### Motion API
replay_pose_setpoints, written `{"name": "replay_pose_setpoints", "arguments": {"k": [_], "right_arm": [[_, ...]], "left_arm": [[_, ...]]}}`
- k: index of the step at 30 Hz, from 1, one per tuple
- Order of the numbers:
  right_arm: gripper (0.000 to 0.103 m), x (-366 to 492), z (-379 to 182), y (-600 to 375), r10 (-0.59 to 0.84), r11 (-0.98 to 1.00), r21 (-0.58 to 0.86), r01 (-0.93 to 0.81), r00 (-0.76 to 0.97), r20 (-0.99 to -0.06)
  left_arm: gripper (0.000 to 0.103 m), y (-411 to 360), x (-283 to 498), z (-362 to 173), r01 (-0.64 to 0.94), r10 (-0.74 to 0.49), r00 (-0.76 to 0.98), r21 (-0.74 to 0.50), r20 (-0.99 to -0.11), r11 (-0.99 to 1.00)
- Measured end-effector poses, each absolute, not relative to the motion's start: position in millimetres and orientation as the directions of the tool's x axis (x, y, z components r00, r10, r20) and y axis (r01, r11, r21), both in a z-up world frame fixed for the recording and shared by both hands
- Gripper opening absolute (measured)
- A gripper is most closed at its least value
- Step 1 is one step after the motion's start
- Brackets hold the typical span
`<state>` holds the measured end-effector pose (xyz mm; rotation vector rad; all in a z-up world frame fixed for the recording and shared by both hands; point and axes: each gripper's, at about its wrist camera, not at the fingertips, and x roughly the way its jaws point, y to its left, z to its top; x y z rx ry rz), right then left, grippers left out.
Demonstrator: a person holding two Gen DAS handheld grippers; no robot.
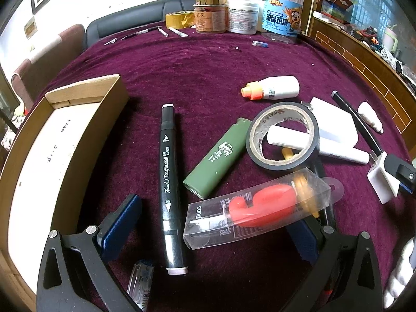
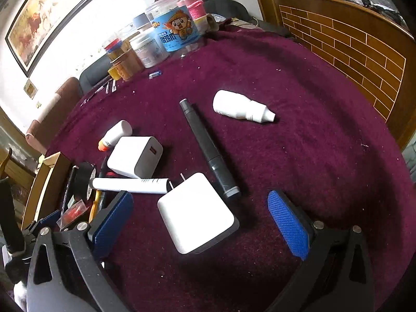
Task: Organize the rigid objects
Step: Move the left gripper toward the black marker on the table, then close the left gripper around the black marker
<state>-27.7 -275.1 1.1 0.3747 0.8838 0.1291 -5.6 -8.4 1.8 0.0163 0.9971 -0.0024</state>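
Note:
My left gripper (image 1: 213,221) is open low over the purple cloth. Between its fingers lie a black marker (image 1: 169,187) and a clear box holding a red candle (image 1: 257,210), which hides the right fingertip. Beyond them are a green lighter (image 1: 218,158) and a black tape roll (image 1: 283,135) resting over a white tube (image 1: 286,136). A cardboard box (image 1: 114,109) stands at the left. My right gripper (image 2: 199,202) is open, its blue pads (image 2: 288,223) either side of a white charger (image 2: 197,213) without gripping it.
A second white charger (image 2: 135,156), a long dark pen (image 2: 208,150), a white dropper bottle (image 2: 241,108) and an orange-capped bottle (image 1: 270,91) lie on the cloth. Jars and tape rolls (image 1: 247,15) crowd the far edge. A wooden panel (image 2: 351,46) runs along the right.

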Motion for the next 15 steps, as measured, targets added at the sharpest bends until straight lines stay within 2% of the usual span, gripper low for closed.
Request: {"name": "replay_pose_setpoints", "arguments": {"k": [6,8,12,14,15], "right_arm": [[0.103,-22.0,4.4,-269.8,0.274,0.923,0.382,0.039,0.63,-0.726],[0.103,-22.3,4.6,-270.2,0.279,0.922,0.385,0.036,0.63,-0.725],[0.103,-24.6,4.3,-274.0,0.295,0.914,0.406,0.033,0.633,-0.716],[0.103,-25.1,4.1,-276.7,0.308,0.904,0.426,0.035,0.637,-0.706],[0.103,-25.3,4.3,-277.8,0.312,0.902,0.431,0.035,0.638,-0.704]], "left_arm": [[0.101,5.3,-12.8,8.3,-0.01,-0.019,0.521,-0.029,-0.854,1.0],[0.101,20.8,-20.9,23.1,-0.036,-0.052,0.548,-0.086,-0.835,0.996],[0.101,40.6,-24.6,49.0,-0.071,-0.031,0.594,-0.091,-0.804,0.993],[0.091,46.9,-15.2,50.4,-0.067,-0.066,0.575,-0.127,-0.815,0.99],[0.071,47.3,-9.4,48.6,-0.054,-0.094,0.56,-0.149,-0.823,0.987]]}}
